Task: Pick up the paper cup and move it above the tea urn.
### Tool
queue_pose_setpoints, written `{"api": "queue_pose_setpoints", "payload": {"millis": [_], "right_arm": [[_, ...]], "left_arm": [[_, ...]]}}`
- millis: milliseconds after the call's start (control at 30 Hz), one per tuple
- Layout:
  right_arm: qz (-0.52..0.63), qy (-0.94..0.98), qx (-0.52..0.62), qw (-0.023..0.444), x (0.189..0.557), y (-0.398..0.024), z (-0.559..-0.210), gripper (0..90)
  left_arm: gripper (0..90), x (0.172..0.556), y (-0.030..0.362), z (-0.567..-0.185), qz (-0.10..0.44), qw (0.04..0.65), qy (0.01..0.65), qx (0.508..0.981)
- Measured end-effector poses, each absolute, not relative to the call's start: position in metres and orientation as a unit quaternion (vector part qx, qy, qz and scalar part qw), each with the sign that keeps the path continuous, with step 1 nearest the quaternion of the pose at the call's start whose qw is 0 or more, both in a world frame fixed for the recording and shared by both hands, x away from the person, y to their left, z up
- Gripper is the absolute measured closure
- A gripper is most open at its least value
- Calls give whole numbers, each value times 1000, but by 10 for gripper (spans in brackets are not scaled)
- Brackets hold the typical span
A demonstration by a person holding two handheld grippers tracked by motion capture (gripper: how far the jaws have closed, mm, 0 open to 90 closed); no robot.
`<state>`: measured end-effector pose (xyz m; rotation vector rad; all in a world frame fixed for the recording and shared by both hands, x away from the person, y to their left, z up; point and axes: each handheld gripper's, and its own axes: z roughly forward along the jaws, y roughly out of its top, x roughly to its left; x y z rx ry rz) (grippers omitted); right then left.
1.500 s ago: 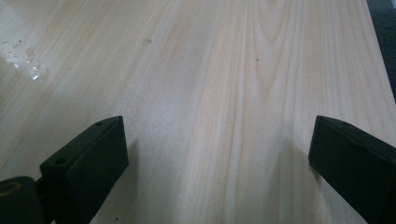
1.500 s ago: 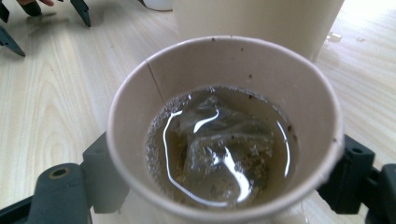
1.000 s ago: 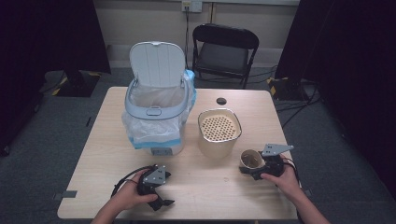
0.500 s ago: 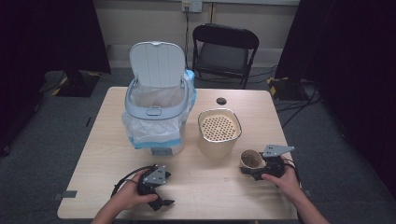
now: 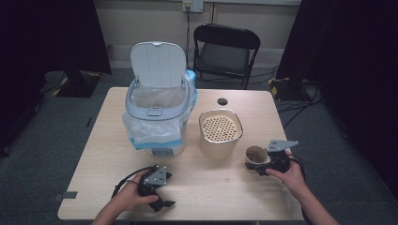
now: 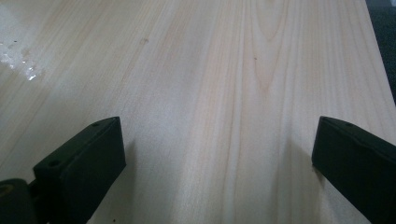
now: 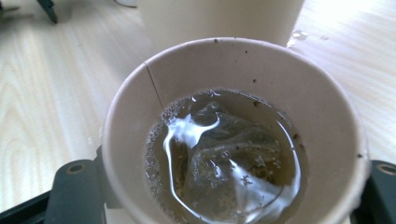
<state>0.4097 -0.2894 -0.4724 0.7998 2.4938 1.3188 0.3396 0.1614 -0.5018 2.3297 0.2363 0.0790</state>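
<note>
Our right hand-held gripper (image 5: 264,165) sits near the surface's (image 5: 220,187) right front corner, its jaws on either side of a paper cup (image 5: 256,156); they have just been closing, and in the right gripper view the black pads flank the cup's (image 7: 233,93) wall closely, though we cannot tell if they press it. The cup stands upright and holds murky liquid with a soaked tea bag (image 7: 233,158) in it. Little surface is left between this cup and the right edge, more toward the front edge.

Our left hand-held gripper (image 5: 159,199) rests at the front edge, left of centre, with its jaws spread wide over bare wood and nothing between them (image 6: 217,154). Open room lies between the two grippers.

Just behind the cup stands a cream strainer bin (image 5: 220,133) with a perforated top, and left of it a lidded bin (image 5: 157,117), lid raised, lined with a plastic bag. We can read no writing.
</note>
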Motion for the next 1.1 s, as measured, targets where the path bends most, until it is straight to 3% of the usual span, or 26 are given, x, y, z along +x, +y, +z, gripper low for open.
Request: {"api": "queue_pose_setpoints", "payload": {"millis": [1100], "right_arm": [[422, 853, 273, 140, 481, -275, -425, 269]], "left_arm": [[3, 340, 160, -502, 29, 388, 94, 916]]}}
